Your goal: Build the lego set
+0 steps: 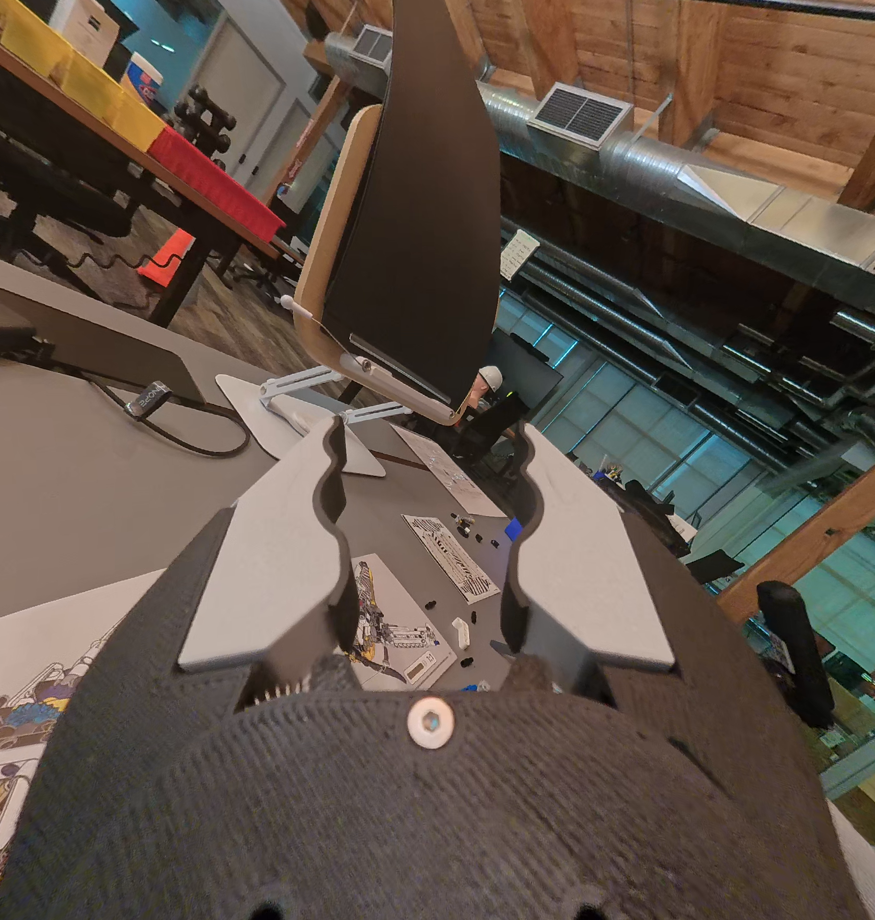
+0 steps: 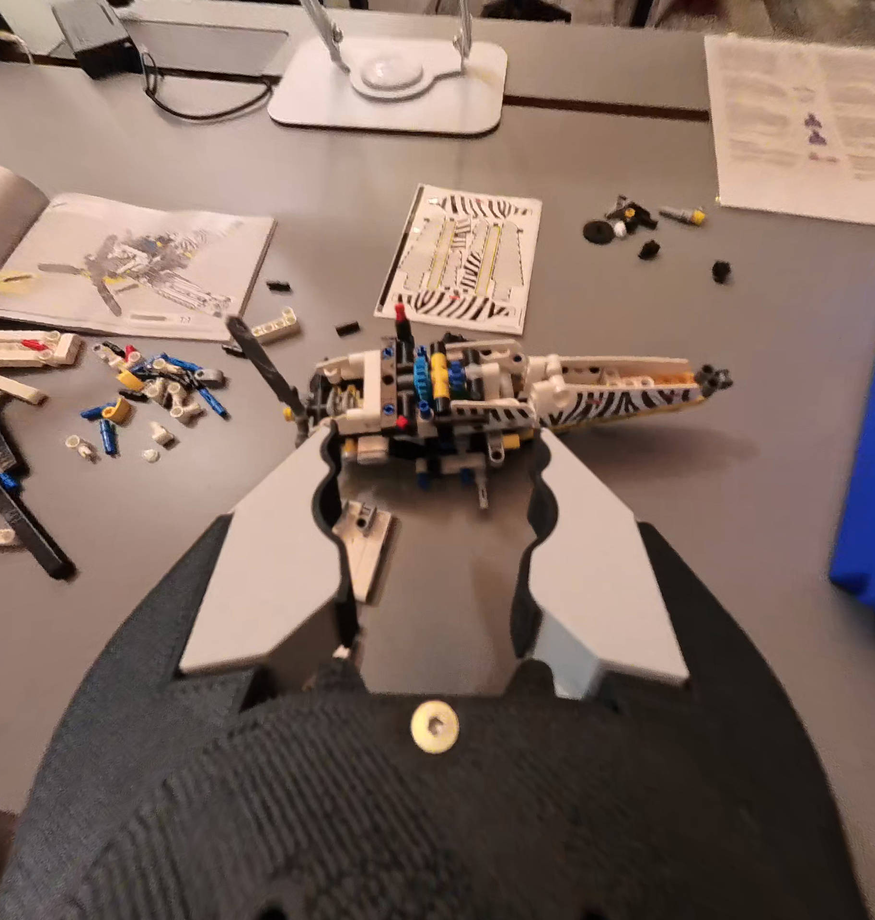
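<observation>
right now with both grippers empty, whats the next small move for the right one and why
Probably ease the right gripper forward and down onto the half-built zebra-striped lego model. Its jaws are open and empty, and the model lies on the table just ahead of the fingertips. The left gripper is raised, open, away from the parts.

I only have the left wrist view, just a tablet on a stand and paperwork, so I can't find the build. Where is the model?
Observer: The lego model lies on the table just beyond the open right gripper, not held.
Operator: Any loose part closer in?
Observer: A pale panel piece lies flat beside that gripper's left finger.
Operator: Spare pins?
Observer: A pile of loose pins sits left of the model.
</observation>
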`<state>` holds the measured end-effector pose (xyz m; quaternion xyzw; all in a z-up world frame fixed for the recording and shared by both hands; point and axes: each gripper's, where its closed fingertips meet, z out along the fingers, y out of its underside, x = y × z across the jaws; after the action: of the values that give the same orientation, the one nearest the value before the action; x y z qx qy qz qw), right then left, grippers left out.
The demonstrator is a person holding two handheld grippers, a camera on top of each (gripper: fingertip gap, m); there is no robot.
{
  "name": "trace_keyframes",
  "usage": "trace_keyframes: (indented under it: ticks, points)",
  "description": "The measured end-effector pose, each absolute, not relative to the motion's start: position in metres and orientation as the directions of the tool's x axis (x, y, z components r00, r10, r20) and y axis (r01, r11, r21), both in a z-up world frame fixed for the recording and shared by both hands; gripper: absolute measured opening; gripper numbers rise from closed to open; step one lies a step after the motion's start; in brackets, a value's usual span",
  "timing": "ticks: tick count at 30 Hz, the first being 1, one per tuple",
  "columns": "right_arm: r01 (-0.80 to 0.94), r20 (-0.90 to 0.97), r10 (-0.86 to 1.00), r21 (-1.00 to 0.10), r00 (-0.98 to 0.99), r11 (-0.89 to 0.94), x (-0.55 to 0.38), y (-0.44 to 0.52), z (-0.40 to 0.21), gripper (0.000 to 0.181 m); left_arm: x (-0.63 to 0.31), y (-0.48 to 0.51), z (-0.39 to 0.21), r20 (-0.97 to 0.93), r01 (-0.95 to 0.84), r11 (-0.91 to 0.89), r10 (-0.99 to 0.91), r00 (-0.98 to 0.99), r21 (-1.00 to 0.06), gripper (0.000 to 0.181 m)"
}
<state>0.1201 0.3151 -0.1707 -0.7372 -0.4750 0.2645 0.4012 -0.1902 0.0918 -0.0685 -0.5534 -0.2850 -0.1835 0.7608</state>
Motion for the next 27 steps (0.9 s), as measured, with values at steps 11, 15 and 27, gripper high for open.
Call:
trace_keyframes:
  ticks: [11,15,27]
  points:
    - [0.598,-0.015,0.925,-0.758,0.380,-0.258,0.085,0.326,-0.181,0.077,-0.189,0.093,-0.069,0.646,0.607,0.316,0.025,0.763,-0.730,0.066]
    - [0.650,-0.022,0.920,-0.702,0.391,-0.293,0.083,0.327,-0.199,0.070,-0.191,0.091,-0.068,0.654,0.615,0.325,0.015,0.756,-0.718,0.066]
    - [0.657,-0.019,0.963,-0.735,-0.267,0.168,0.067,0.275,-0.198,0.067,-0.190,0.093,-0.071,0.663,0.627,0.312,0.011,0.748,-0.713,0.066]
